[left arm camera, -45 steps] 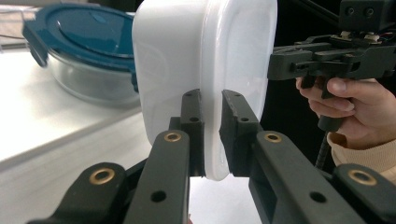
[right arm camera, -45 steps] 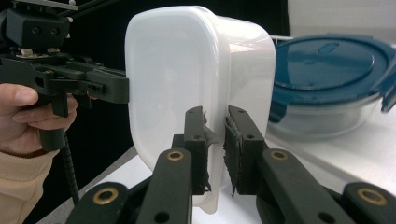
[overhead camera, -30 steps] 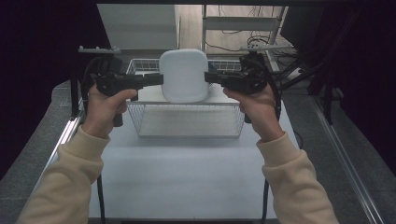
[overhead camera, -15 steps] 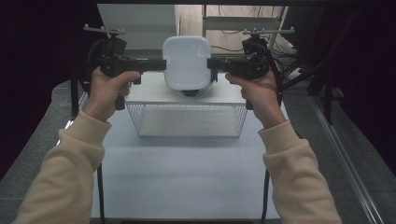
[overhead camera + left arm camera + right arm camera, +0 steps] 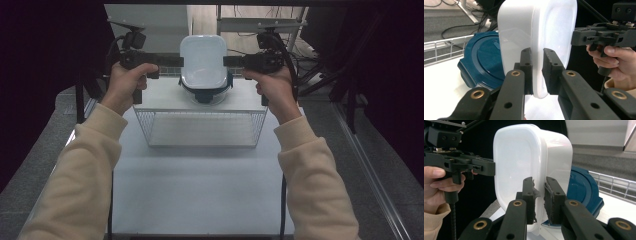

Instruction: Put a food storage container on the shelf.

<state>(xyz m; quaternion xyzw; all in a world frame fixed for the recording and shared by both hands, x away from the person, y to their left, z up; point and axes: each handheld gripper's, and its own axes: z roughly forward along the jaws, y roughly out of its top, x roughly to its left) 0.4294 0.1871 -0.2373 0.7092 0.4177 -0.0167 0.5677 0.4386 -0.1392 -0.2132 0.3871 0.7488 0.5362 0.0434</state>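
Grippers, left (image 5: 176,62) and right (image 5: 227,61), clamp the white tub's (image 5: 203,61) opposite walls, just above the blue lid (image 5: 206,93).

The container (image 5: 203,60) hangs between the two tongs, the left gripper (image 5: 176,62) clamped on its left rim and the right gripper (image 5: 226,61) on its right rim. Directly beneath the container, between both tongs, the lid (image 5: 206,93) lies flat on the top shelf (image 5: 165,97) of the wire rack (image 5: 202,127). The rack stands on the table (image 5: 200,195), nearer the person than the tongs.
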